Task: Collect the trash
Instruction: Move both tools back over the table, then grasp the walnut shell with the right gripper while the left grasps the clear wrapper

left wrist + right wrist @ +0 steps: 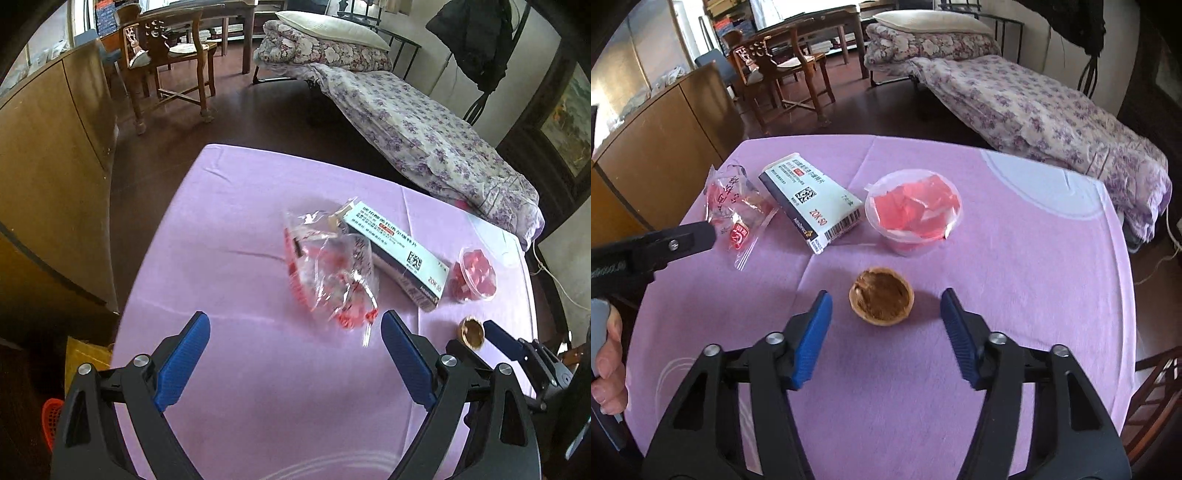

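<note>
On the pink tablecloth (1015, 280) lie a clear wrapper with red print (332, 273), a white and dark medicine box (395, 254), a clear cup of red pieces (476, 273) and a brown half walnut shell (881, 295). My left gripper (295, 321) is open just short of the wrapper, whose near end lies by the right fingertip. My right gripper (885, 297) is open with the shell between its fingertips, and the pads stand clear of it. In the right wrist view the wrapper (737, 206), box (809, 201) and cup (912, 214) lie beyond, and the left gripper's black finger (665, 240) reaches in over the wrapper.
A bed with a floral cover (1052, 107) stands past the table's far right edge. A wooden chair (775, 70) and a curved wooden cabinet (48, 166) are at the left. An orange basket (51, 421) sits on the floor at lower left. A hand (607, 362) holds the left handle.
</note>
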`<state>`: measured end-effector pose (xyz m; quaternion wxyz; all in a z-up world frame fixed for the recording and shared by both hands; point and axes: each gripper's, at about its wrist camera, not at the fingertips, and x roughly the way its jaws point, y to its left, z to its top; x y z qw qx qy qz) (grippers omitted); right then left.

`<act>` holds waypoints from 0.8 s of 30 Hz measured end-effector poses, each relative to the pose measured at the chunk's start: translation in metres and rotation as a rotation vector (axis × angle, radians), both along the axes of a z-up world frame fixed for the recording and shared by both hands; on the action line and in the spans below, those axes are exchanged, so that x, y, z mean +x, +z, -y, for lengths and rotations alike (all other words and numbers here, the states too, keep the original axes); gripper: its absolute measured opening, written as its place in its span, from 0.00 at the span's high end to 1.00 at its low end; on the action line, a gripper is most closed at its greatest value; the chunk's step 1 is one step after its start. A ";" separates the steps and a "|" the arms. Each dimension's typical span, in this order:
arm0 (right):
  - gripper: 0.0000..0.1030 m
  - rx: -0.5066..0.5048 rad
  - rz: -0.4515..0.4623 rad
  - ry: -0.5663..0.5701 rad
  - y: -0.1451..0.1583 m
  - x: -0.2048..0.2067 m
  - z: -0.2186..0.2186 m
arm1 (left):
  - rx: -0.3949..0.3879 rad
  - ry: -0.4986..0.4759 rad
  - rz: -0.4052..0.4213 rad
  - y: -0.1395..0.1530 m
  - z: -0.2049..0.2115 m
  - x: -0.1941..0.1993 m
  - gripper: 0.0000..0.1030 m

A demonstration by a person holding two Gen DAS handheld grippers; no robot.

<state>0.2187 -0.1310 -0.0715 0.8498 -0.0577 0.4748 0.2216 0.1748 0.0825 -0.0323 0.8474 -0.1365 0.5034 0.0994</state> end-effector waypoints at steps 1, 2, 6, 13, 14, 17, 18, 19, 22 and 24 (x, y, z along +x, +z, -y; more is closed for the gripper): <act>0.55 0.001 0.004 0.002 0.000 0.000 0.000 | 0.000 0.000 -0.002 -0.002 0.002 0.003 0.11; 0.63 0.007 0.004 0.003 0.001 0.000 0.001 | -0.002 -0.001 -0.003 -0.003 0.002 0.004 0.11; 0.66 0.054 -0.010 -0.007 0.004 0.001 0.007 | -0.007 -0.005 -0.011 -0.008 0.007 0.011 0.11; 0.66 0.090 -0.008 -0.008 0.014 -0.007 0.016 | -0.010 -0.012 -0.028 -0.019 0.012 0.021 0.11; 0.66 0.092 -0.008 -0.008 0.015 -0.007 0.016 | -0.020 -0.011 -0.032 -0.021 0.012 0.023 0.11; 0.66 0.099 -0.004 -0.005 0.018 -0.009 0.017 | -0.015 -0.007 -0.030 -0.024 0.011 0.028 0.12; 0.66 0.102 -0.005 -0.003 0.018 -0.009 0.017 | -0.008 -0.009 -0.027 -0.024 0.011 0.029 0.13; 0.66 0.103 -0.006 -0.002 0.019 -0.010 0.017 | -0.005 -0.010 -0.025 -0.024 0.011 0.029 0.13; 0.66 0.104 -0.012 0.004 0.018 -0.010 0.016 | -0.020 -0.002 -0.015 -0.023 0.007 0.032 0.16; 0.66 0.101 -0.013 0.009 0.017 -0.010 0.015 | -0.019 0.002 -0.009 -0.022 0.006 0.034 0.21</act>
